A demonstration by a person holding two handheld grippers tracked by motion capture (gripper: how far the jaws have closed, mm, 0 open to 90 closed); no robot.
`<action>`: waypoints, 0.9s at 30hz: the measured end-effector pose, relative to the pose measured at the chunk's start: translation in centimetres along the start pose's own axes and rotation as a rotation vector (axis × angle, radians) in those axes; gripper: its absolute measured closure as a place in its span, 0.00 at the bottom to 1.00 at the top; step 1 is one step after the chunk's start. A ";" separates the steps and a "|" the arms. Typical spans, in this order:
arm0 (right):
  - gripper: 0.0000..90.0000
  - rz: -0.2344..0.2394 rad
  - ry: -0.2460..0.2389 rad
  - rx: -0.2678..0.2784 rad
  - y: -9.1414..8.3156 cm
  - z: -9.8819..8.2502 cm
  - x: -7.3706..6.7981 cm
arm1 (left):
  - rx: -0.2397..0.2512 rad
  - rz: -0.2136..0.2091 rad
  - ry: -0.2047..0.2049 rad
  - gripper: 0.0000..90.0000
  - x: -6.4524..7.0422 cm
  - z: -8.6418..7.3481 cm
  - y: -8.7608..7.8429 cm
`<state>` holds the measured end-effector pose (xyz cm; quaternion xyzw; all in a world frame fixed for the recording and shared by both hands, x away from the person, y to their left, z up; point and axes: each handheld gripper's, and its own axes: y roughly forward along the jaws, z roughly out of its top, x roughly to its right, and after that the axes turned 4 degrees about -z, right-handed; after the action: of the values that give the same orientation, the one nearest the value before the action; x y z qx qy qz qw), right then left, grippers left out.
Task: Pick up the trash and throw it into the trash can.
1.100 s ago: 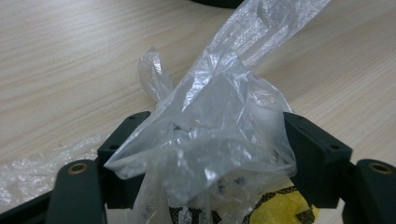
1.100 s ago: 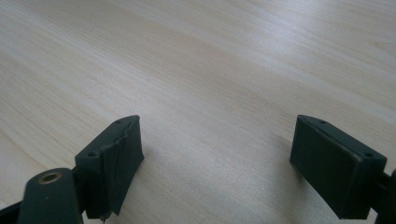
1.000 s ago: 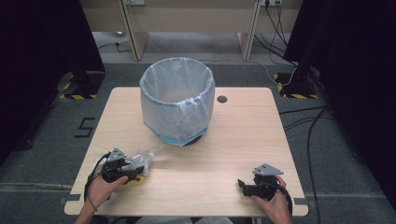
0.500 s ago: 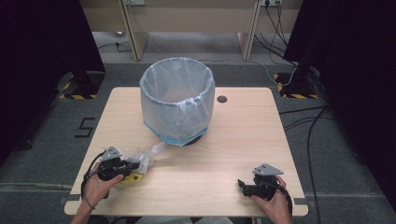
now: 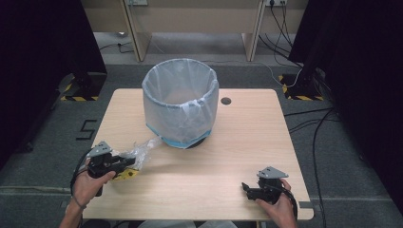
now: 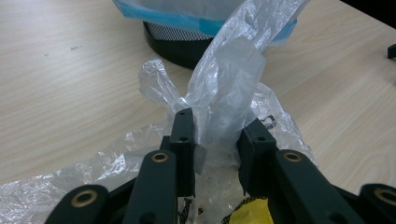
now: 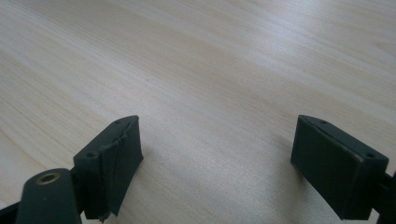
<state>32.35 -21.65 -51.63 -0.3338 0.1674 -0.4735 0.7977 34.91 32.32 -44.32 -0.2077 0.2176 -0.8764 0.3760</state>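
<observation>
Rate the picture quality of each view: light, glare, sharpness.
High view: even light on the table, dark black surrounds at both sides, slightly soft; the bin liner shows mild sheen. Left gripper view: the clear bag glints with white highlights, and the near tool parts are a little blurred. Right gripper view: soft light, faint shadows under the pads, wood grain sharp.
</observation>
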 end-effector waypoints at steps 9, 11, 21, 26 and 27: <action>0.18 0.001 -0.001 0.000 0.0 0.0 0.0 | 0.043 -0.030 0.015 0.78 -0.6 2.2 -1.8; 0.18 0.000 -0.002 0.000 0.0 0.0 0.0 | 0.048 -0.030 0.028 0.78 -0.5 2.8 -2.1; 0.18 0.001 -0.001 0.000 0.0 0.0 0.0 | 0.056 -0.037 0.076 0.78 -0.5 5.4 -3.2; 0.18 0.001 -0.006 0.004 0.0 0.0 0.0 | 0.059 -0.051 0.082 0.78 -0.9 6.6 -3.7; 0.18 0.001 -0.006 0.003 0.0 0.0 0.1 | 0.061 -0.058 0.081 0.78 -0.9 6.8 -3.8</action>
<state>32.40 -21.67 -51.65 -0.3338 0.1644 -0.4722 0.7992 36.89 33.85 -36.84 -0.1668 0.1995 -0.9009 0.3475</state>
